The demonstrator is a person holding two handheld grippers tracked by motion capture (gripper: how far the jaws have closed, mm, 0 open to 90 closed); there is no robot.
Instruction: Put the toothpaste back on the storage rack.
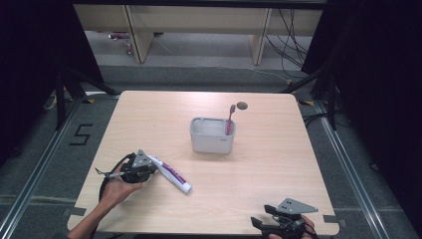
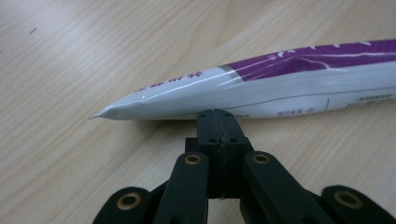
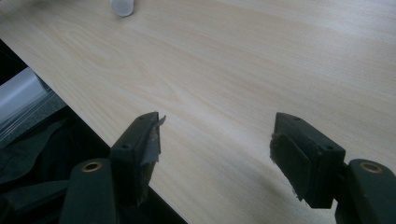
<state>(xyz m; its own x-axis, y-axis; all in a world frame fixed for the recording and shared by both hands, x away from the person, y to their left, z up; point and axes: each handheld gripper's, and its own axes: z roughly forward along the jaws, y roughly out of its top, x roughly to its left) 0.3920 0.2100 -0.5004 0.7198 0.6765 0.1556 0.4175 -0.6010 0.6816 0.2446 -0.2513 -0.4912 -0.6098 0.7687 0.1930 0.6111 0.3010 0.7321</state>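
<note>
A white and purple toothpaste tube [image 1: 170, 174] lies flat on the wooden table [image 1: 259, 164] at the front left, its cap toward the middle. My left gripper [image 1: 151, 167] sits at the tube's flat crimped end. In the left gripper view the tube [image 2: 261, 86] lies across just beyond the gripper [image 2: 217, 116], whose jaws are pressed together with their tips against its side. A grey-white holder [image 1: 211, 143] stands mid-table with a red toothbrush [image 1: 230, 118] upright in its right corner. My right gripper [image 1: 262, 215] rests open at the front right edge, nothing between its fingers [image 3: 140, 140].
A small round grey disc [image 1: 242, 105] is set in the table behind the holder. The tube's white cap [image 3: 122, 6] shows far off in the right gripper view. The table's front edge runs just under the right gripper, with dark floor beyond.
</note>
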